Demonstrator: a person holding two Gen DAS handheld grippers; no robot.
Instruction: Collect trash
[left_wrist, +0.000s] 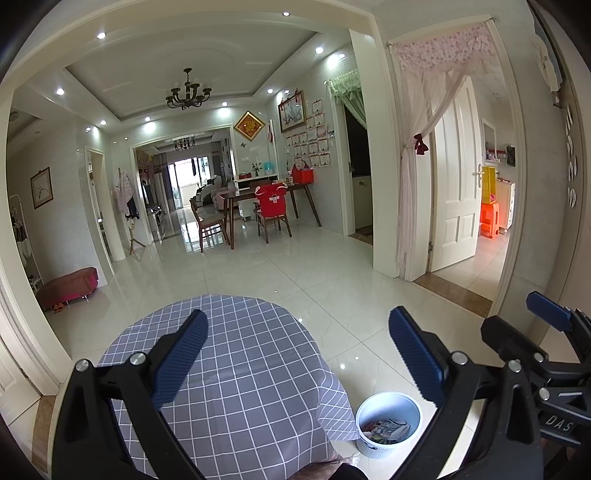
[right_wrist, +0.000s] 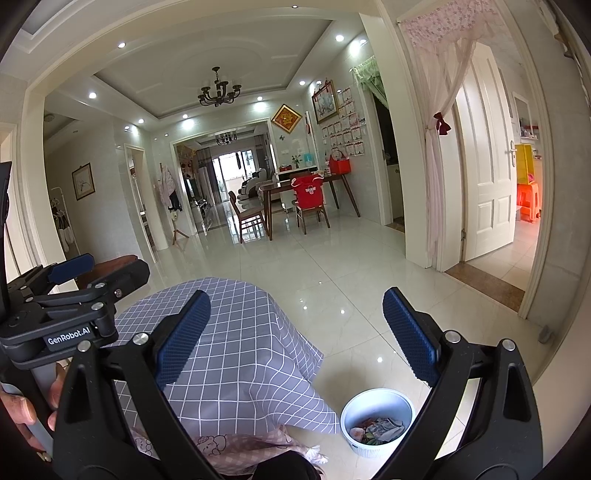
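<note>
Site was a lived-in home, open hall and dining area. Evidence: chandelier on a recessed ceiling, wooden dining table with chairs, framed pictures, curtained doorways, glossy floor tiles, a checked tablecloth.

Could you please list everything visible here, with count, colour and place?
tablecloth: one, grey with white checks, over the near table
bin: one, white, on the floor right of the table, scraps inside
dining table: one, dark wood, far room
chairs: two wooden, one with a red cover
chandelier: one, dark, on the ceiling
door: one, white, open at right
stool: one, orange, beyond the door
left gripper: black, blue fingers, open
right gripper: black, blue fingers, open
hand: one, on the left gripper's handle
</note>
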